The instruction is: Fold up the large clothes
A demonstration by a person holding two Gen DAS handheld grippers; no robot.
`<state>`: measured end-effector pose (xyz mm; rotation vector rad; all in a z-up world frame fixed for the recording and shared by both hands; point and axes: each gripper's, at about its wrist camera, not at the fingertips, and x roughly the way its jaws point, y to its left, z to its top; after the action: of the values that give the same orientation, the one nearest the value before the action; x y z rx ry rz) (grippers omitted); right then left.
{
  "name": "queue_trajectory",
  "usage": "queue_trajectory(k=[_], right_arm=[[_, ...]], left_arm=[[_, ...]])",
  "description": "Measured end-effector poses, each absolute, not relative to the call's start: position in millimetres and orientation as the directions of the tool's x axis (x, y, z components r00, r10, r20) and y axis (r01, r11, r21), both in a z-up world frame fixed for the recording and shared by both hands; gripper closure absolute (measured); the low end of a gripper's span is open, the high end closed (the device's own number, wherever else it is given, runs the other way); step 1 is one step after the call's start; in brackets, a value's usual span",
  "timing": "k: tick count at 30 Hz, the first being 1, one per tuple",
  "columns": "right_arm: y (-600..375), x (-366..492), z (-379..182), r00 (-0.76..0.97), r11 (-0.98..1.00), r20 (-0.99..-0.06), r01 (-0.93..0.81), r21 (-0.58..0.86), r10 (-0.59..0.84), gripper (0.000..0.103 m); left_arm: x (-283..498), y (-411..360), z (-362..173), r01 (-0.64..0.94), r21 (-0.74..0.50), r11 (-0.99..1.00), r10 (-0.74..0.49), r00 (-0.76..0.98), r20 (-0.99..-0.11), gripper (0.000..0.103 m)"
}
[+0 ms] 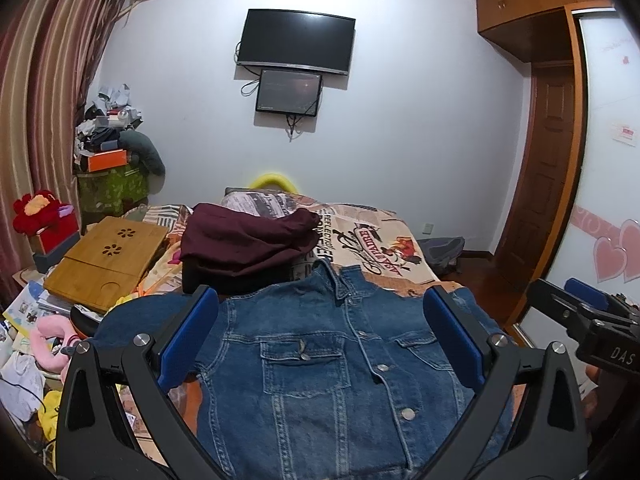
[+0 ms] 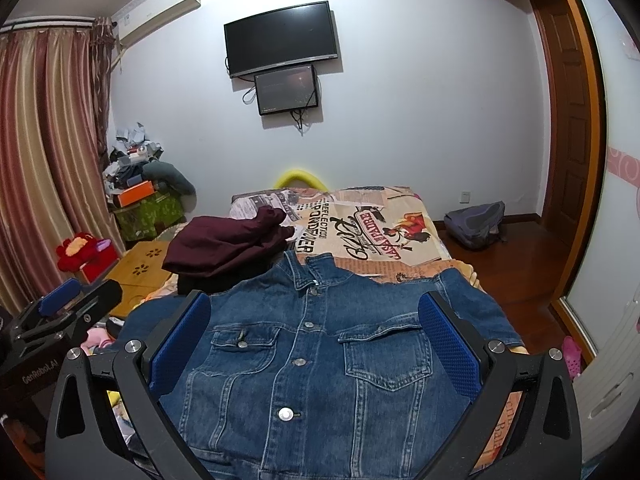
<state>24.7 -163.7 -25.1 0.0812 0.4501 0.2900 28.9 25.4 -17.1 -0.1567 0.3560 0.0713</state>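
Note:
A blue denim jacket (image 1: 320,364) (image 2: 312,360) lies front-up and buttoned on the bed, collar pointing away, sleeves spread to both sides. My left gripper (image 1: 320,336) hovers above its chest, wide open, nothing between the blue pads. My right gripper (image 2: 316,340) hovers the same way over the jacket, wide open and empty. In the left wrist view the right gripper (image 1: 588,312) shows at the right edge. The left gripper (image 2: 64,308) shows at the left edge of the right wrist view.
Folded maroon and black clothes (image 1: 244,248) (image 2: 224,252) are piled on the printed bedspread (image 1: 384,248) beyond the collar. A bamboo lap desk (image 1: 104,264) and clutter lie left of the bed. A grey backpack (image 2: 476,220) rests on the wooden floor to the right.

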Motion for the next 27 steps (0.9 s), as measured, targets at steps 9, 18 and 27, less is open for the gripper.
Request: queue_trajectory(k=[9, 18, 27], right_arm=[[-155.4, 55.1, -32.8, 0.85, 0.963, -0.453, -0.237, 0.127, 0.269, 0.0], [-140.7, 109.9, -56.3, 0.788, 0.952, -0.535, -0.271, 0.141, 0.304, 0.0], [-123.8, 152.5, -86.9, 0.727, 0.954, -0.628, -0.283, 0.097, 0.279, 0.0]], left_arm=[[59.8, 83.3, -27.7, -0.256, -0.135, 0.957, 0.191, 0.909, -0.369, 0.0], [88.2, 184.2, -68.9, -0.452, -0.223, 0.864, 0.298, 0.816, -0.495, 0.0], [99.9, 274.4, -133.9, -0.545, -0.312, 0.779, 0.206, 0.691, -0.692, 0.0]])
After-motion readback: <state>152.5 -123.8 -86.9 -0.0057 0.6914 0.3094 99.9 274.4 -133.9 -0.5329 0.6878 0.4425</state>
